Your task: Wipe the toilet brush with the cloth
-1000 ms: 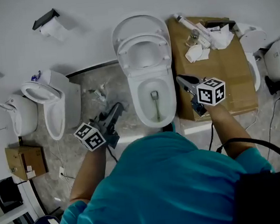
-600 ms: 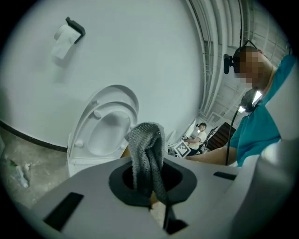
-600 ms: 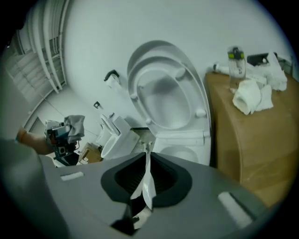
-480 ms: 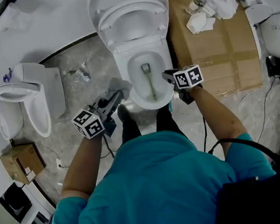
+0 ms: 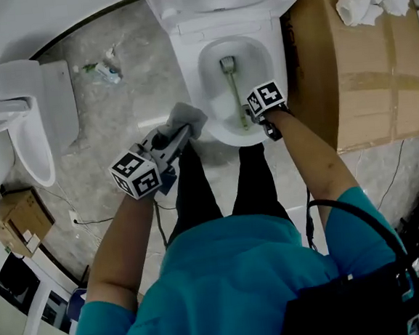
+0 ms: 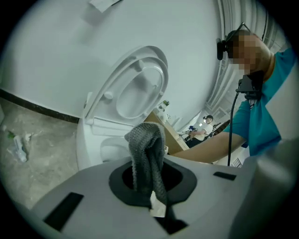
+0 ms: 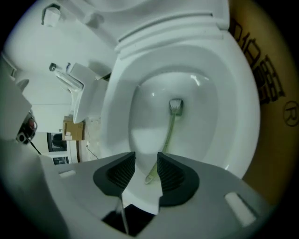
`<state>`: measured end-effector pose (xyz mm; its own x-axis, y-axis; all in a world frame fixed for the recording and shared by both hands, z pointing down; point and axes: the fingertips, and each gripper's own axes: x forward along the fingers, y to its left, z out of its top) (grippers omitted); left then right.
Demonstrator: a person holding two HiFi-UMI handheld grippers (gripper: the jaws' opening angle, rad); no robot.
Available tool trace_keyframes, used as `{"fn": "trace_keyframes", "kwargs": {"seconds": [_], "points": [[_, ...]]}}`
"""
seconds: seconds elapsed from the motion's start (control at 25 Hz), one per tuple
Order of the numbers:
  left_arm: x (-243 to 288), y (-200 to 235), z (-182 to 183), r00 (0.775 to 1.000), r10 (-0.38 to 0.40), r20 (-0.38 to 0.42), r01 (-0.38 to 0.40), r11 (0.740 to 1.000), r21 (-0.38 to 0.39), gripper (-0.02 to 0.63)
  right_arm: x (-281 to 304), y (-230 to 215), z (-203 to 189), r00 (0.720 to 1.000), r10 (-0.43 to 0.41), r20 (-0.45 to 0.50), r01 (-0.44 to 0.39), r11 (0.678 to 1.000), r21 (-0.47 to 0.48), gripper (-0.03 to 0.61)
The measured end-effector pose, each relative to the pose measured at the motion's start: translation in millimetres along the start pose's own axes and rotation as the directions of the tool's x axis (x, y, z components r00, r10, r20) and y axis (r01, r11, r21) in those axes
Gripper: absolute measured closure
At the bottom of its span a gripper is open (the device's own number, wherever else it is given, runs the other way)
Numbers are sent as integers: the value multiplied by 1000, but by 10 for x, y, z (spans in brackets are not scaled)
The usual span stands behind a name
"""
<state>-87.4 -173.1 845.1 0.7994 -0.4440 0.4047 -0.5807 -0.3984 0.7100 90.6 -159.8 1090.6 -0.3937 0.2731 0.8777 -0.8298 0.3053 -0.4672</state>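
Note:
A pale green toilet brush [image 5: 235, 91] lies in the white toilet bowl [image 5: 186, 63], head toward the back. My right gripper [image 5: 251, 113] points steeply down over the bowl's front rim. Its jaws have just been opening and stand apart in the right gripper view, where the right gripper [image 7: 146, 170] frames the end of the brush [image 7: 167, 137] handle without touching it. My left gripper [image 5: 178, 135] is shut on a grey knitted cloth [image 5: 186, 118], left of the bowl's front. In the left gripper view the cloth [image 6: 145, 156] sticks up from the left gripper [image 6: 148, 182].
A large cardboard box [image 5: 361, 62] stands right of the toilet, with white rags [image 5: 359, 4] on top. Another toilet [image 5: 16, 129] and a small carton [image 5: 14, 220] stand at the left. Litter [image 5: 102, 67] lies on the stone floor. The person's legs [image 5: 197, 193] are in front of the bowl.
Both grippers have dropped toward the bowl. The right one tipped downward over the rim and its jaws parted. The left one, still holding the cloth, came up beside the bowl's front.

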Motion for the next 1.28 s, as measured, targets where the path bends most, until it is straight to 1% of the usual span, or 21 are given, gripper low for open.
{"fn": "trace_keyframes", "kwargs": {"seconds": [0.08, 0.16, 0.2, 0.24, 0.28, 0.36, 0.48, 0.6, 0.72, 0.76, 0.84, 0.92, 1.0, 1.04, 1.08, 1.2, 1.28], "points": [[50, 151, -149, 1000, 2, -11, -2, 1000, -12, 592, 332, -174, -60, 995, -31, -96, 31, 999, 6, 430], [86, 267, -264, 1000, 1, -18, -1, 1000, -17, 592, 589, -272, -138, 984, -22, -176, 29, 999, 38, 424], [95, 310, -312, 1000, -1, -19, 0, 1000, -19, 592, 692, -266, -179, 978, 1, -210, 12, 998, 62, 455], [101, 347, -353, 1000, -3, -19, 2, 1000, -21, 592, 781, -238, -222, 969, 25, -246, -4, 996, 85, 410], [104, 380, -387, 1000, -4, -17, 4, 1000, -23, 592, 862, -214, -271, 957, 38, -288, -10, 995, 98, 411], [112, 435, -434, 1000, -4, -17, 3, 999, -33, 592, 1005, -227, -362, 928, 20, -372, 17, 995, 97, 405], [122, 435, -493, 1000, -5, -26, 4, 999, -47, 592, 1149, -346, -494, 882, -62, -468, 101, 993, 59, 383], [103, 395, -531, 1000, -17, -16, 17, 999, -49, 592, 1260, -431, -624, 834, -152, -531, 156, 987, -39, 374], [77, 422, -529, 1000, -29, 4, 29, 998, -60, 592, 1374, -471, -696, 789, -239, -566, 201, 971, -130, 376], [55, 439, -537, 999, -31, 6, 31, 997, -67, 592, 1433, -484, -709, 781, -269, -564, 218, 963, -157, 386], [-1, 481, -565, 999, -31, 8, 32, 996, -80, 592, 1497, -469, -715, 773, -325, -545, 261, 946, -194, 390], [-46, 516, -589, 1000, -25, 15, 26, 996, -90, 592, 1556, -463, -693, 775, -355, -523, 277, 934, -225, 396], [-79, 521, -598, 999, -16, 28, 19, 996, -92, 592, 1607, -486, -667, 787, -341, -515, 255, 939, -233, 412], [-91, 511, -601, 999, -13, 33, 16, 996, -92, 592, 1577, -480, -657, 798, -321, -510, 245, 946, -213, 424], [-103, 494, -599, 999, -11, 38, 15, 996, -91, 592, 1530, -478, -637, 816, -298, -496, 238, 954, -182, 432], [-185, 449, -537, 999, -6, 53, 11, 996, -90, 592, 1334, -450, -501, 883, -223, -412, 221, 974, -53, 454], [-258, 415, -468, 998, -1, 68, 7, 996, -88, 592, 1145, -375, -415, 918, -170, -357, 194, 980, 33, 465]]}}
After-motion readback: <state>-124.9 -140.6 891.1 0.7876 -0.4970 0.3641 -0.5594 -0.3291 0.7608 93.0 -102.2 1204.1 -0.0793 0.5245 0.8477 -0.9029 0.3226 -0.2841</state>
